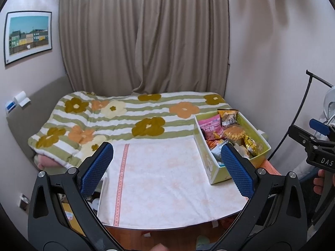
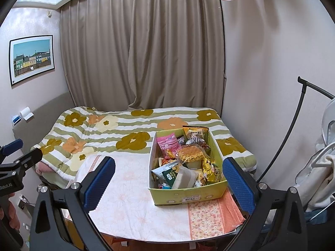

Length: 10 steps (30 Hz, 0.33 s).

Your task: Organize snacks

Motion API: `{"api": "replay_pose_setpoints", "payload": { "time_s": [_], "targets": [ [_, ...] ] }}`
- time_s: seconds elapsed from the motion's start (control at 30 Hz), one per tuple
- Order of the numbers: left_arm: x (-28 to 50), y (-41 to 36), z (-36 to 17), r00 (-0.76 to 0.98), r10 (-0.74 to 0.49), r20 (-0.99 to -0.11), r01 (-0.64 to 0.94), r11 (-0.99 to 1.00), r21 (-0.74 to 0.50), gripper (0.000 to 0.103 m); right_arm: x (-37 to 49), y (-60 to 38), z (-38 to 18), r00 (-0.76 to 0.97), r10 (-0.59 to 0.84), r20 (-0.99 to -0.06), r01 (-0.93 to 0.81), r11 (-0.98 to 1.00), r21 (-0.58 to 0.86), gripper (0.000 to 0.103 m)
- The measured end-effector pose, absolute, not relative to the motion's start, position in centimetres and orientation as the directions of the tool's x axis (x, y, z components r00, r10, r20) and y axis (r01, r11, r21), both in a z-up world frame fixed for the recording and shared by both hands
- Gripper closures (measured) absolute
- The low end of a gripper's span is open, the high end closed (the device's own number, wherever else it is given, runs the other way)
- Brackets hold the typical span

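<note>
A yellow-green cardboard box [image 2: 188, 195] full of several snack packets stands on the right side of a small table covered by a white-and-pink cloth [image 2: 134, 196]. A pink packet [image 2: 167, 144], a gold waffle pack [image 2: 191, 153] and a white packet [image 2: 185, 177] show on top. The box also shows in the left wrist view [image 1: 217, 167]. My left gripper [image 1: 167, 167] is open and empty above the cloth, left of the box. My right gripper [image 2: 167, 181] is open and empty, held in front of the box.
A bed with a flowered striped duvet [image 2: 129, 138] lies behind the table, beige curtains [image 2: 146, 52] beyond it. A clothes rack with white garments [image 2: 320, 167] stands at right. Clutter lies on the floor to the left of the table [image 1: 69, 215].
</note>
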<state>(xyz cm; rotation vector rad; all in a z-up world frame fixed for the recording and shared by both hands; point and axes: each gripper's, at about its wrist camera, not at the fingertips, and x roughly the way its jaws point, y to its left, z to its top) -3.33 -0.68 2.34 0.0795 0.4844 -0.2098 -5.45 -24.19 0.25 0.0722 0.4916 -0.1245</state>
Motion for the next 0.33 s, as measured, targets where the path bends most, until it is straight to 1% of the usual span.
{"api": "replay_pose_setpoints", "payload": {
  "time_s": [0.13, 0.27, 0.33],
  "targets": [
    [-3.1, -1.0, 1.9, 0.868, -0.164, -0.469, 0.208, 0.977, 0.042, 0.001, -5.4, -24.2, 0.2, 0.873, -0.099, -0.478, 0.133, 0.99, 0.039, 0.001],
    [-2.6, -0.8, 1.3, 0.854, -0.191, -0.484, 0.225, 0.974, 0.011, 0.001, -5.0, -24.2, 0.0, 0.869, -0.093, -0.486, 0.129, 0.991, 0.04, 0.001],
    [-2.4, -0.6, 1.0, 0.856, -0.178, -0.486, 0.212, 0.977, 0.015, 0.001, -4.7, -24.1, -0.2, 0.864, -0.092, -0.494, 0.128, 0.991, 0.038, 0.001]
  ]
}}
